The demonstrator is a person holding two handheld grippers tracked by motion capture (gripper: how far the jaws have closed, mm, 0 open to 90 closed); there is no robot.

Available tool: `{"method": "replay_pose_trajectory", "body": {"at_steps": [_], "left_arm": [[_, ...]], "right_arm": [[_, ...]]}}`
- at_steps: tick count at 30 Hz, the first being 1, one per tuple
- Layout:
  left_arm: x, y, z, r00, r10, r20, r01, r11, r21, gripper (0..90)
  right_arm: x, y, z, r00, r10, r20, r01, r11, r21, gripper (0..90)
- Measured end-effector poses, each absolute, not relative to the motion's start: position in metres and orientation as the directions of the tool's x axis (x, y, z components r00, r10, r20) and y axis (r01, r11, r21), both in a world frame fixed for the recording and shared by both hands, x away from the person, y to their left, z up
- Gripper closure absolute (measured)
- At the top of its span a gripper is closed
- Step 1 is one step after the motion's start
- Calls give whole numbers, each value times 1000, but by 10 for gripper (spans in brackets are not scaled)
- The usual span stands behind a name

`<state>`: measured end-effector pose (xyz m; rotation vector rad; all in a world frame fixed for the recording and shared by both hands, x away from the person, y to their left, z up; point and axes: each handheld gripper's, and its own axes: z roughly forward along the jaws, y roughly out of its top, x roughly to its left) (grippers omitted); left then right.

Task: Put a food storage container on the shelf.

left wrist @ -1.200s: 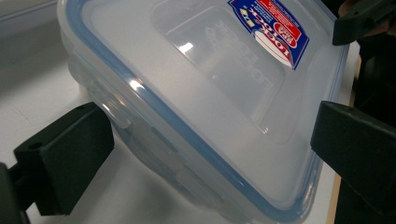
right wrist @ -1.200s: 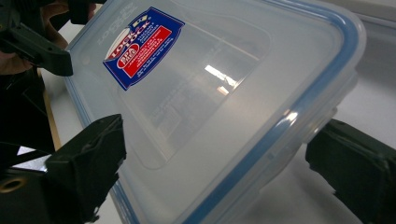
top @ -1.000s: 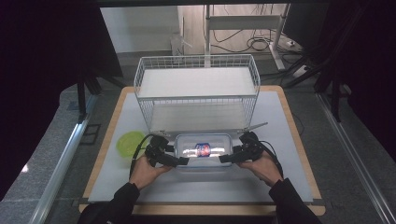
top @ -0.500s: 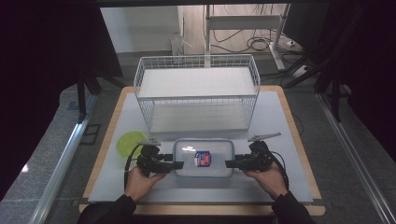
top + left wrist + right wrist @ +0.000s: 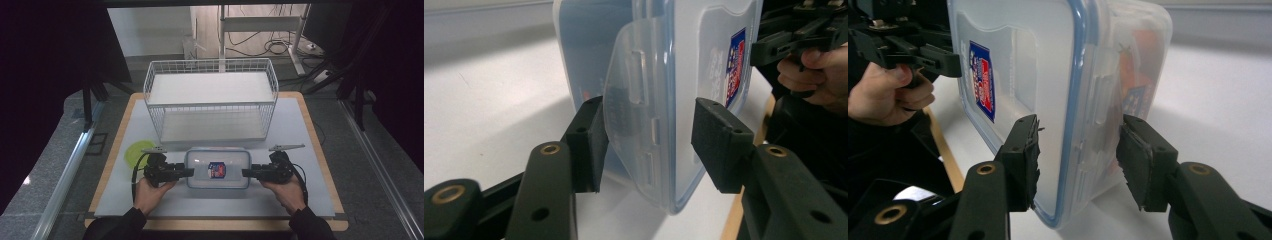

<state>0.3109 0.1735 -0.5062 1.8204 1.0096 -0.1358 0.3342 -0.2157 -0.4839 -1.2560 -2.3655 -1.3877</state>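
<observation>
The container (image 5: 217, 169) lies before the wire basket (image 5: 211, 100), a tool at each end.

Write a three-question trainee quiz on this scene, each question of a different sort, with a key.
1. True or false: the clear plastic container sits inside the white wire basket.
2. Which lies nearest the left gripper? A) the yellow-green disc B) the basket's upper shelf C) the cables on the floor behind the table
3. Fill in: the right gripper has its jaws on either side of the container's ___ end flap, not yet closed on it.

Key: 1 false, it rests on the white mat in front of the basket; 2 A; 3 right.
</observation>
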Motion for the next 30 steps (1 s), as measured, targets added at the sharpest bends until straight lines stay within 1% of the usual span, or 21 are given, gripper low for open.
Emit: {"method": "replay_pose_trajectory", "body": {"at_steps": [7,10,18,30], "left_arm": [[312,173,-493,664,574,-479,655,-136,743,495],[312,174,-485,673,581,-457,636,-140,759,495],[315,178,-471,685,585,-435,612,-137,779,495],[319,189,-435,700,597,-393,562,-120,818,495]], "right_arm": [[334,-218,-475,-657,589,472,684,200,702,527],[335,-217,-469,-669,583,460,666,197,719,527],[340,-213,-455,-692,572,439,637,199,745,529],[349,-202,-420,-733,558,390,576,203,792,528]]}}
